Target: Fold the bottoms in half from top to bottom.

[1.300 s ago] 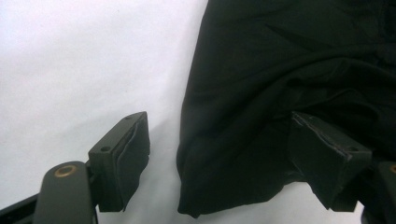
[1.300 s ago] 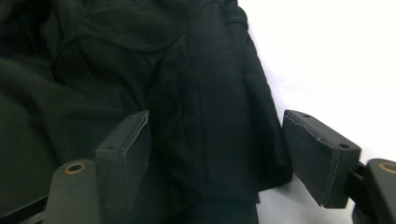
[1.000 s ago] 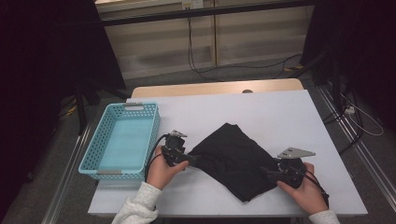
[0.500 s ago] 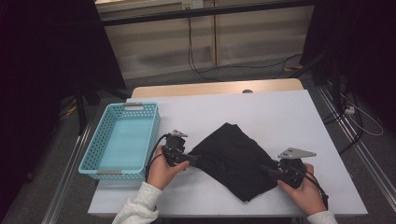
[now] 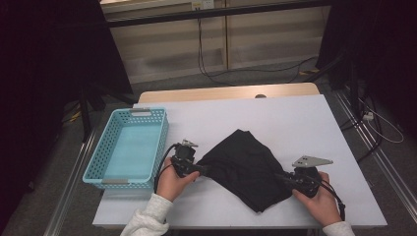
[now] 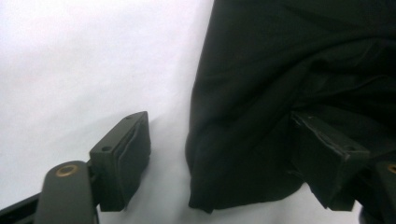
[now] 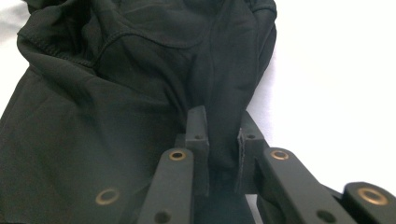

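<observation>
We are pinching the black cloth (image 7: 140, 93) with our right gripper (image 7: 222, 140), jaws clenched on a fold at its right edge to anchor it. Our left gripper (image 6: 219, 154) is standing spread wide, the cloth's left corner lying between its jaws on the table (image 5: 295, 123), beside the basket (image 5: 128, 147).
</observation>
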{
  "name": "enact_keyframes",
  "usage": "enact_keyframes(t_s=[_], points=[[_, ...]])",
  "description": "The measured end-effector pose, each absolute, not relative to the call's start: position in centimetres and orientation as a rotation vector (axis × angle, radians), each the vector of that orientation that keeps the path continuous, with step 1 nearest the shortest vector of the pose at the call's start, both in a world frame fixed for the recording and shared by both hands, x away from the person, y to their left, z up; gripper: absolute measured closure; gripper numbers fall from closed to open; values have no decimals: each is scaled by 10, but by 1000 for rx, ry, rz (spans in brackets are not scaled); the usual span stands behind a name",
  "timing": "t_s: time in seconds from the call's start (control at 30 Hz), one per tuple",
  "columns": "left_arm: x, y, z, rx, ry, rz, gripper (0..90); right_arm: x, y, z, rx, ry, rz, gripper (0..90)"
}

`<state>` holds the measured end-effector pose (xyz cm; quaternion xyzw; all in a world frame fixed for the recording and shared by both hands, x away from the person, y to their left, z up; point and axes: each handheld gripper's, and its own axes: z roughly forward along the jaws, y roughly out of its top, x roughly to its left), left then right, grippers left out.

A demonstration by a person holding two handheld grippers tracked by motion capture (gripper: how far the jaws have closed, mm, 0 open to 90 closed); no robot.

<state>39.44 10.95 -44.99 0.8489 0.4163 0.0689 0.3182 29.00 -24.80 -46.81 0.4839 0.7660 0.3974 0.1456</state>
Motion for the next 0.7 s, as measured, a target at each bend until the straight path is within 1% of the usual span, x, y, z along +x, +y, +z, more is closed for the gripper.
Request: enact_keyframes(t_s=[0.03, 0.1, 0.17, 0.3, 0.37, 0.5, 0.57, 0.7], points=[[393, 109, -450, 2237, 1100, 199, 236, 290, -248, -468, 1390, 2206, 1143, 797], [393, 109, -450, 2235, 1101, 212, 310, 290, -247, -468, 1388, 2205, 1138, 798], [393, 112, -448, 2225, 1137, 202, 383, 290, -247, -468, 1396, 2203, 1137, 801], [393, 112, -444, 2231, 1176, 141, 561, 290, -247, -468, 1404, 2198, 1144, 802], [393, 114, -444, 2224, 1192, 154, 605, 290, -247, -468, 1407, 2199, 1150, 802], [396, 119, -445, 2179, 1256, 122, 717, 290, -247, -469, 1387, 2202, 1151, 802], [397, 119, -445, 2182, 1267, 81, 809, 291, -247, -469, 1394, 2198, 1154, 802], [398, 117, -444, 2197, 1260, 58, 860, 292, -246, -468, 1402, 2201, 1156, 803]])
